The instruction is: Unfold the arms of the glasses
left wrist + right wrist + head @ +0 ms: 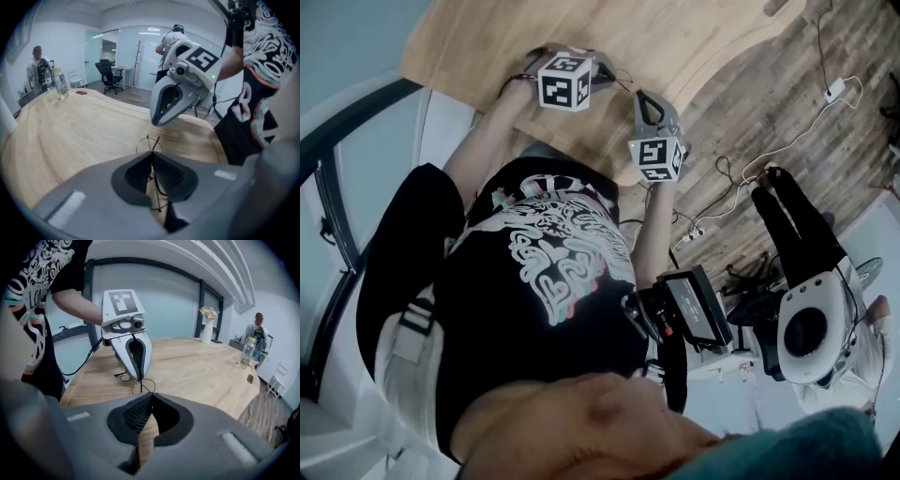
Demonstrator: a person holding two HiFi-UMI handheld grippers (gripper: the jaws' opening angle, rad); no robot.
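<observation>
Thin black wire glasses (148, 143) hang just above the wooden table (70, 136). My left gripper (151, 154) is shut on them, and the wire runs down between its ribbed pads. From the right gripper view the left gripper (139, 373) holds the glasses (143, 385) at its tip, just beyond my right gripper (151, 397), whose jaws are shut with nothing seen between them. In the left gripper view the right gripper (158, 122) hovers a little beyond the lens loop. In the head view the left gripper (602, 75) and the right gripper (643, 97) meet near the table edge.
A clear bottle (58, 82) stands far across the table, also seen as the bottle (246, 352) from the right. A white vase (206, 329) sits at the far side. Cables (769, 159) lie on the wood floor. People stand in the background.
</observation>
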